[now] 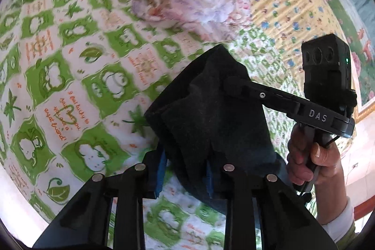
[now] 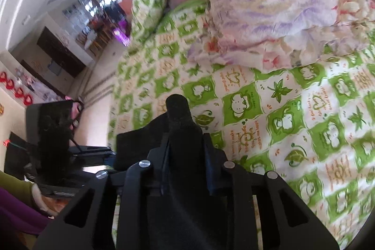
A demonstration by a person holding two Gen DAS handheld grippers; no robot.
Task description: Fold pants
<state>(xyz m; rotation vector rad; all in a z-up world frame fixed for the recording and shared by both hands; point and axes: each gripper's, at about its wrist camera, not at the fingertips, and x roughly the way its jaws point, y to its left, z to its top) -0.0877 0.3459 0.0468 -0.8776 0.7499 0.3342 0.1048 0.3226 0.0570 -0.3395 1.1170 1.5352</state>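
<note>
Left claw (image 1: 185,170) pinched on the black pants (image 1: 206,109), bunched and lifted over the bed (image 1: 70,62). Right claw (image 2: 186,156) clamps the same fabric, reaching in level from the right; right hand (image 1: 309,161) wraps its handle below, knuckles toward the left camera.

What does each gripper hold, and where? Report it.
Both hold the black pants: left gripper and right gripper each clamp a bunched fold; which part cannot be told.

Both wrist views look closely along their fingers, sharing the bedspread (image 1: 70,50).
</note>
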